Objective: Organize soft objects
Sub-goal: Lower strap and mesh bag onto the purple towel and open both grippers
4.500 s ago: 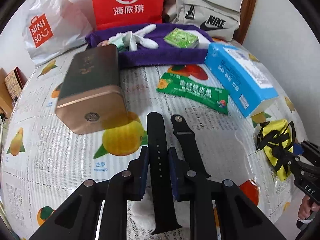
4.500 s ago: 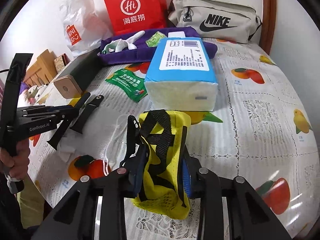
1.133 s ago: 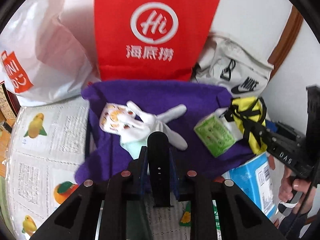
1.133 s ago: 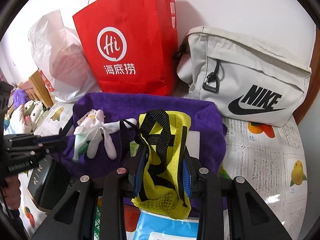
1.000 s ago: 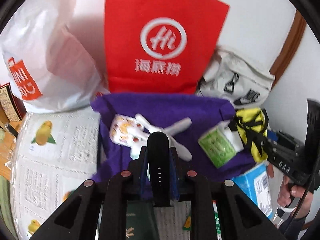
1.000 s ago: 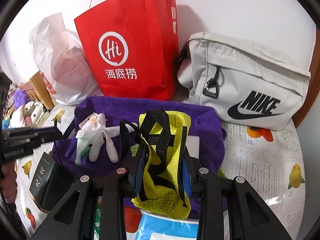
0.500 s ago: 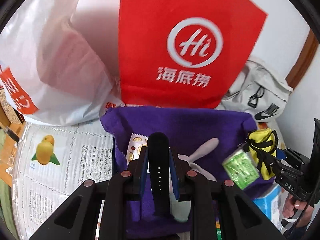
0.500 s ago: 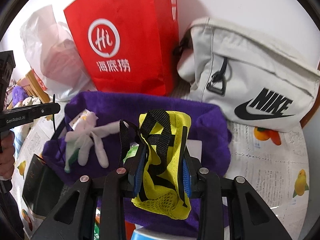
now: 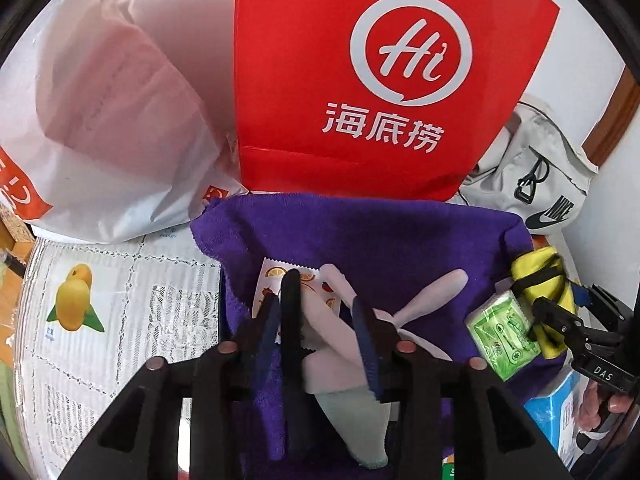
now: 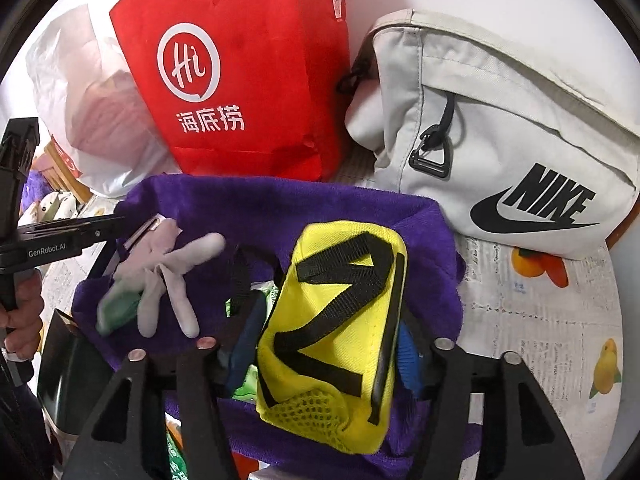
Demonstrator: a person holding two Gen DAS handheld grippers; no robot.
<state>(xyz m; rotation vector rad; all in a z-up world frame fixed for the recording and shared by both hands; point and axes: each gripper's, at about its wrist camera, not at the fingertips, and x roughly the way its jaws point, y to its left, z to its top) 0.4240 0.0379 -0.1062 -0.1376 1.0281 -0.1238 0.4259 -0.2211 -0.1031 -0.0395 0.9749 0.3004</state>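
1. Between the opening jaws of the left claw (image 9: 316, 330), a black strap (image 9: 291, 312) leans on one pad, the other pad clear of it
2. The right claw (image 10: 324, 354) is also opening, jaws apart around a yellow pouch (image 10: 334, 332)
3. Both hang over a purple towel (image 9: 384, 240) holding a white glove (image 10: 168, 276) and green packet (image 9: 502, 338)
4. Behind stand a red bag (image 9: 384, 76) and grey Nike bag (image 10: 500, 132)

3 bags (image 10: 248, 80), 1 towel (image 10: 280, 208), 1 glove (image 10: 168, 276)
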